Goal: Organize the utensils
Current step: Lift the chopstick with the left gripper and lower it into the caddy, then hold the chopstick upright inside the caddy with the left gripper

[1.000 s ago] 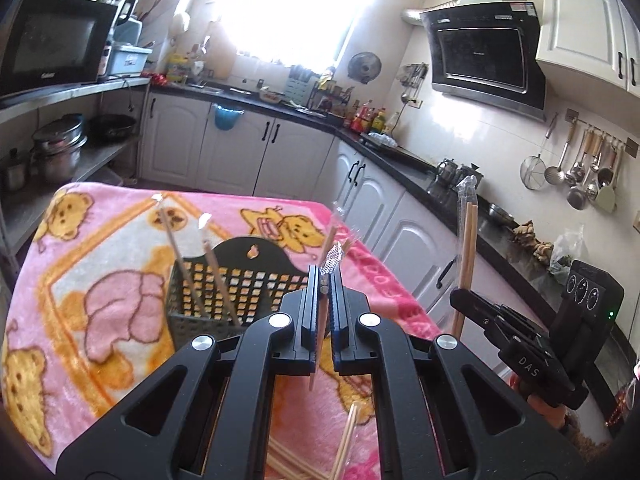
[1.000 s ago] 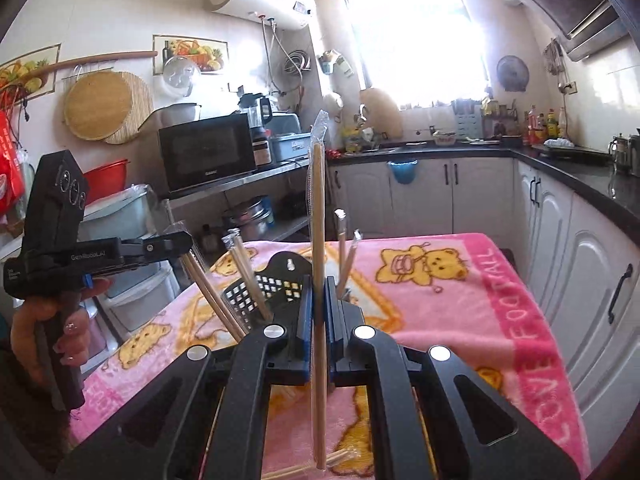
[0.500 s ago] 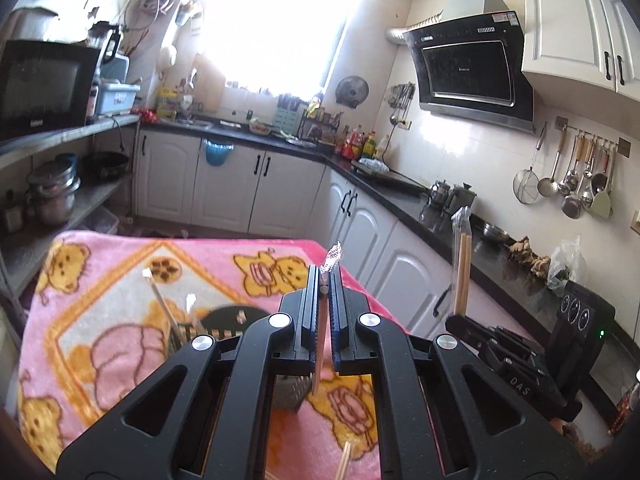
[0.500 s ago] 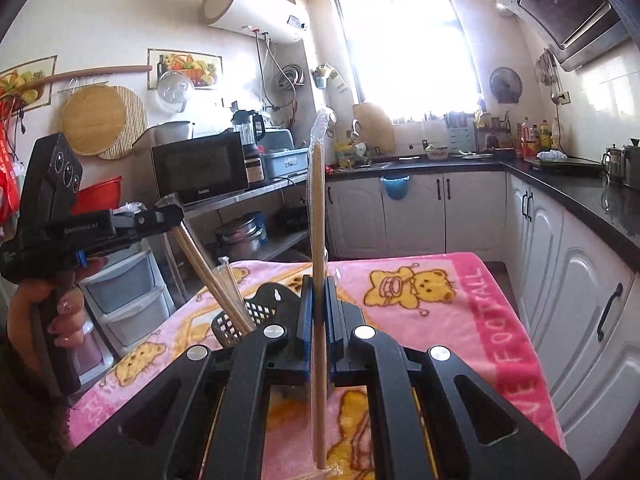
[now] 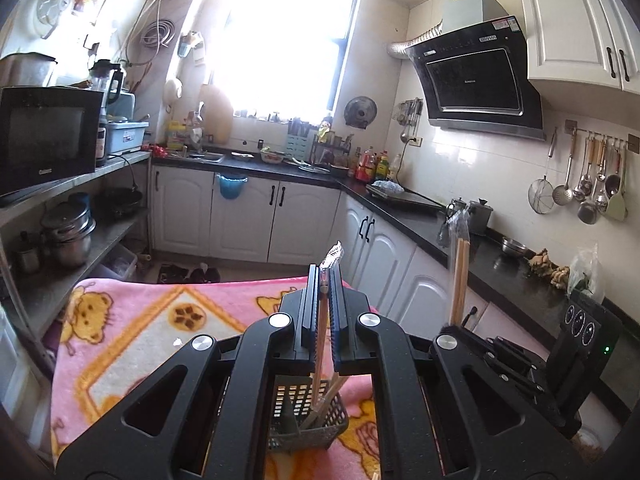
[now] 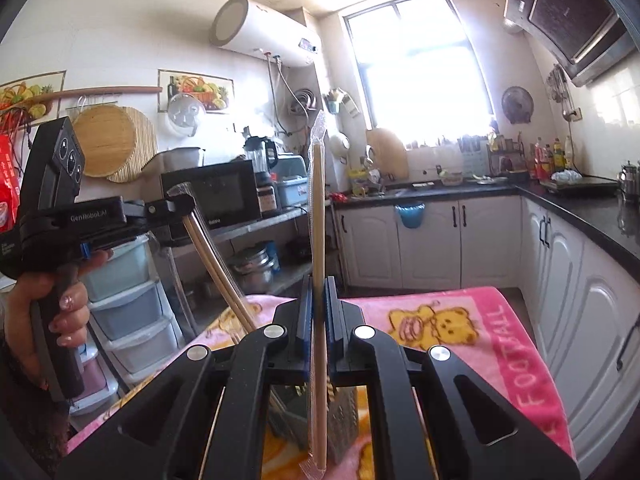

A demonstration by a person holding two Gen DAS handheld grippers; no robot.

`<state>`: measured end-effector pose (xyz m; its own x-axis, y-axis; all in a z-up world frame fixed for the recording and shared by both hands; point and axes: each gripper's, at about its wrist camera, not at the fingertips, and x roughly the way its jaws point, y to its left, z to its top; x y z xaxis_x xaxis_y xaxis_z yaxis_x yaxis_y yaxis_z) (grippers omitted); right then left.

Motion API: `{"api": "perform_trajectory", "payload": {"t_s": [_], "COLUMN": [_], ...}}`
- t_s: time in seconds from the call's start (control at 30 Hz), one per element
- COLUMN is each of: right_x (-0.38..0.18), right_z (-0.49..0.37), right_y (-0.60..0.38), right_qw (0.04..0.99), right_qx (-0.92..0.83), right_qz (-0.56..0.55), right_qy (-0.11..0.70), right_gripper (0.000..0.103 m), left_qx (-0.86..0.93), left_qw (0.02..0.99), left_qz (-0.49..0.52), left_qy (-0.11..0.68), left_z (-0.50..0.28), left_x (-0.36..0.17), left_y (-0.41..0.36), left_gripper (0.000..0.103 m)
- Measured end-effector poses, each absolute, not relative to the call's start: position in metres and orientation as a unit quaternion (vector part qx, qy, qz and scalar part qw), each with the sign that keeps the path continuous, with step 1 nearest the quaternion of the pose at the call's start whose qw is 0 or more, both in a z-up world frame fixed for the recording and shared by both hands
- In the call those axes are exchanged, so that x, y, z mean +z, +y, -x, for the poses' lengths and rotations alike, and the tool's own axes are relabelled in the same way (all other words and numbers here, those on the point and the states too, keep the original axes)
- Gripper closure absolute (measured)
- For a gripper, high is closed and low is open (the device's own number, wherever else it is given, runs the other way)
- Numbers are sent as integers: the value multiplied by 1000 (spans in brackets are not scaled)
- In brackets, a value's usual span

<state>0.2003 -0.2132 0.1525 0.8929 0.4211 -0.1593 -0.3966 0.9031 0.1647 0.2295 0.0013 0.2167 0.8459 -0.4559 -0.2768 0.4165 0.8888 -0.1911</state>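
Note:
My left gripper (image 5: 323, 280) is shut on a wrapped pair of chopsticks (image 5: 320, 344), held above a black mesh utensil basket (image 5: 306, 420) that holds several chopsticks on the pink blanket. My right gripper (image 6: 318, 292) is shut on another wrapped pair of chopsticks (image 6: 318, 220), held upright above the same basket (image 6: 340, 420). The right gripper's chopsticks also show in the left wrist view (image 5: 459, 280). The left gripper (image 6: 176, 208) with its chopsticks (image 6: 216, 264) shows at the left of the right wrist view.
A pink bear-print blanket (image 5: 132, 344) covers the table. White cabinets and a black counter (image 5: 400, 208) run behind and to the right. A shelf with a microwave (image 5: 44, 136) and pots stands at the left.
Both grippers have lifted with their chopsticks. The basket has dropped low in both views, and more of the kitchen walls and ceiling shows.

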Motion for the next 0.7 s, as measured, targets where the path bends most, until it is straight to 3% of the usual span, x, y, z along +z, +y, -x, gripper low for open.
{"api": "perform_trajectory", "payload": {"t_s": [0.7], "right_x": [130], "right_z": [-268], "right_y": [-180], "right_qw": [972], "right_qx": [205], "right_qz": [-80], "right_qy": [84], "right_gripper": [97], "left_qx": [-188], "left_qw": [965], "left_qz": [42], "left_qy": [178], "left_z": [-267], "left_x": [180], "left_y": [1], "left_gripper": [101]}}
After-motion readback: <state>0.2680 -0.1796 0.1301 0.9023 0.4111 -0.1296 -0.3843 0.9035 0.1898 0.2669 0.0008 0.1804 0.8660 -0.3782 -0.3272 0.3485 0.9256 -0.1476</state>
